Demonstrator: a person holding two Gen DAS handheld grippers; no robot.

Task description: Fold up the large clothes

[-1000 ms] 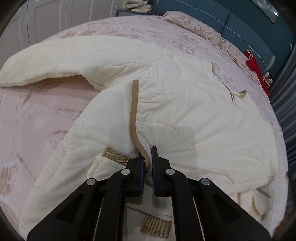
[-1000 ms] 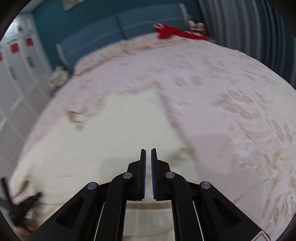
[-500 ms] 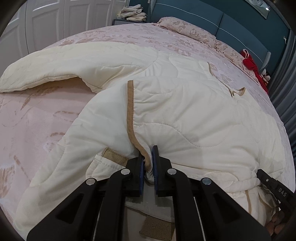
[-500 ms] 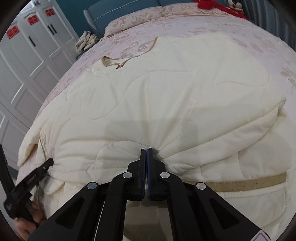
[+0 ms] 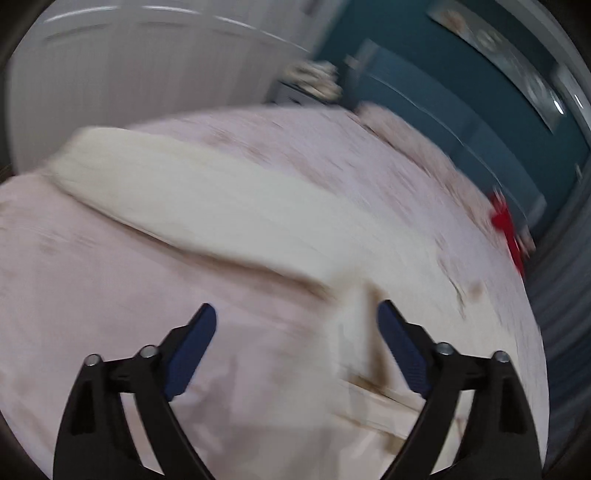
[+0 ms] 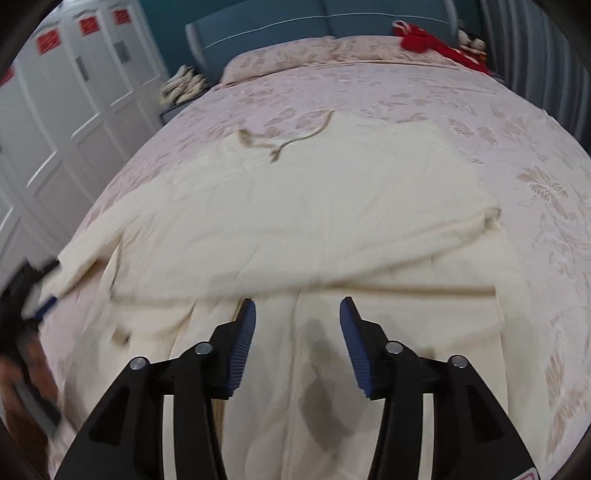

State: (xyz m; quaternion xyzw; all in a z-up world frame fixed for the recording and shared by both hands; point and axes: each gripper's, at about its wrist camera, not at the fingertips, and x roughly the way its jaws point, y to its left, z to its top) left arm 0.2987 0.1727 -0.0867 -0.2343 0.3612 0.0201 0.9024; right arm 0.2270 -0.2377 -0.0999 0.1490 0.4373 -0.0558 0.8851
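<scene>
A large cream quilted garment [image 6: 314,206] with tan trim lies spread on the pink bed, its near part folded over in a ridge. Its tan cord [image 6: 291,142] lies at the far edge. My right gripper [image 6: 297,317] is open and empty just above the near fold. In the blurred left wrist view the garment's long sleeve [image 5: 192,184] stretches to the upper left. My left gripper [image 5: 295,325] is open and empty above the bedspread, with a tan-trimmed edge [image 5: 369,332] by its right finger. The left gripper also shows at the left edge of the right wrist view [image 6: 40,310].
The pink patterned bedspread [image 6: 535,184] surrounds the garment. Pillows [image 6: 295,55] and a teal headboard [image 6: 266,29] stand at the far end, with a red item [image 6: 421,38] there. White wardrobe doors [image 6: 55,110] line the left side.
Both grippers have opened and let go of the garment, which now lies folded over on the bed. The left gripper has swung left and up, blurring its view.
</scene>
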